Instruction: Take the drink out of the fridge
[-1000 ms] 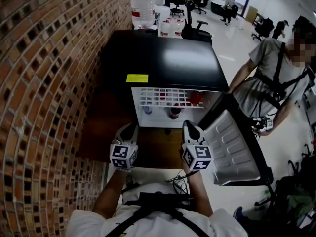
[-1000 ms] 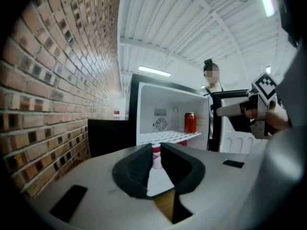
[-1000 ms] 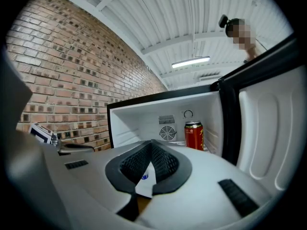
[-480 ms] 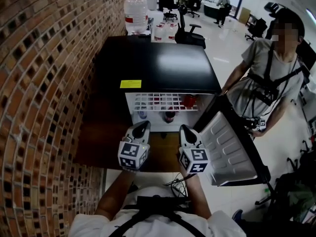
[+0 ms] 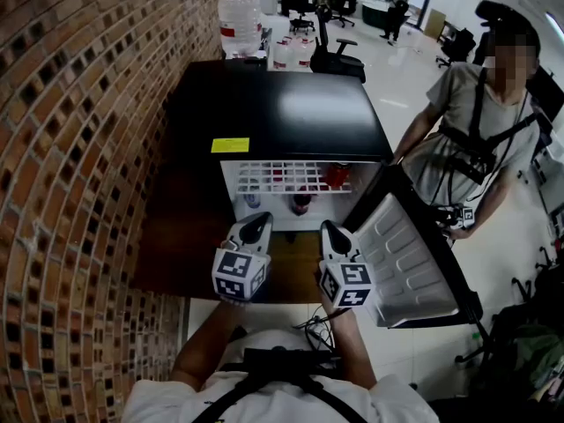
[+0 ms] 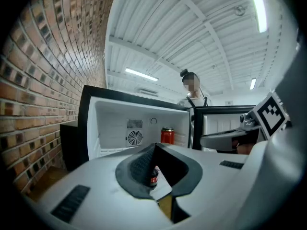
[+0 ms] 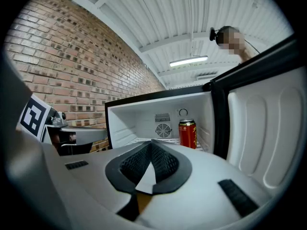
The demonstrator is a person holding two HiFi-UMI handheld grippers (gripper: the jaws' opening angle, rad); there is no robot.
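Both grippers are held in front of the open fridge (image 5: 291,117) with nothing in them. The left gripper (image 6: 154,146) has its jaws together, and so does the right gripper (image 7: 151,143). Each gripper view shows a red can (image 7: 187,133) upright on the shelf ahead of the jaws, right of the rear fan. Only the left gripper view catches a dark bottle (image 6: 153,176) with a red label, lower down beyond its jaws. Only the head view shows the fridge's black top and yellow sticker (image 5: 230,145), with the grippers side by side just short of the opening.
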